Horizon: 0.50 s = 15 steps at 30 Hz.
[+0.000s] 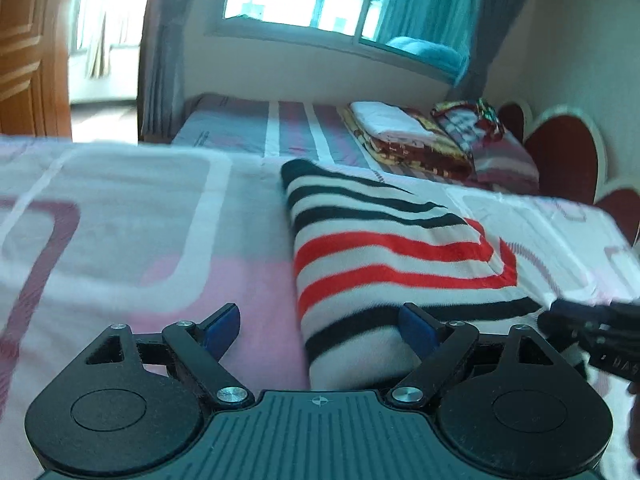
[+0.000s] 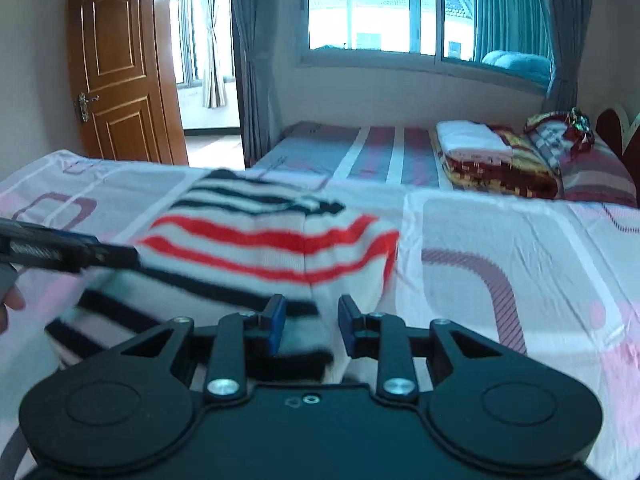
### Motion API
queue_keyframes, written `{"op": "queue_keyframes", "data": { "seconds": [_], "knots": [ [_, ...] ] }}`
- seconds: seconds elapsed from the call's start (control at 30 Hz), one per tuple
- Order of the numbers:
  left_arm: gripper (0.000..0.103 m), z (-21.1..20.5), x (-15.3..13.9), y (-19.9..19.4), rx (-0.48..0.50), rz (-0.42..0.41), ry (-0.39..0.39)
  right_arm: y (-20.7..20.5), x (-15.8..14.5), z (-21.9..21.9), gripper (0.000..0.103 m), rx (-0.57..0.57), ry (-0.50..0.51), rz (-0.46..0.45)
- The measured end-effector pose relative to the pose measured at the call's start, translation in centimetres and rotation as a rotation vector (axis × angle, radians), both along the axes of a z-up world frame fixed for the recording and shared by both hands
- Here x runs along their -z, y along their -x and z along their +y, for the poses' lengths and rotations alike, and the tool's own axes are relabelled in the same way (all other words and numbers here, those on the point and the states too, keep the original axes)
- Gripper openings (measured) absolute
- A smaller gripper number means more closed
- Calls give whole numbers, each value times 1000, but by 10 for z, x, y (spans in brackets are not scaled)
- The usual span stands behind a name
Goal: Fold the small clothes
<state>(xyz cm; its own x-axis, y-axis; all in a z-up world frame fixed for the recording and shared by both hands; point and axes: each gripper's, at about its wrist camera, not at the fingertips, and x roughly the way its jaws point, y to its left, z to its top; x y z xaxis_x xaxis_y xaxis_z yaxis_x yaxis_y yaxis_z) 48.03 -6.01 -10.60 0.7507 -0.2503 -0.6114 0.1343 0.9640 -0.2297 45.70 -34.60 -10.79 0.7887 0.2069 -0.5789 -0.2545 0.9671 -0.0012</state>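
A pink patterned bed sheet [image 2: 500, 240] covers the near bed, and the striped garment [image 1: 400, 256] lies folded on it. Beyond, a stack of folded blankets [image 2: 492, 156] rests on a second bed. The left gripper [image 1: 320, 320] stands wide apart over the garment's edge, clamping nothing. The right gripper [image 2: 312, 324] is partly parted, cloth between its pads without visible pinch.
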Motion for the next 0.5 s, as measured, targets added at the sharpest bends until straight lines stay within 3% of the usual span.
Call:
{"op": "queue_keyframes", "data": {
  "seconds": [0.23,0.37,0.5],
  "knots": [
    [86,6,19,38,1,49,-16,19,9,-8,30,3,-14,36],
    [86,16,31,51,-29,78,44,29,17,-10,30,-2,-38,50],
    [86,10,42,54,-31,78,11,36,22,-13,29,-9,-70,79]
  ]
}}
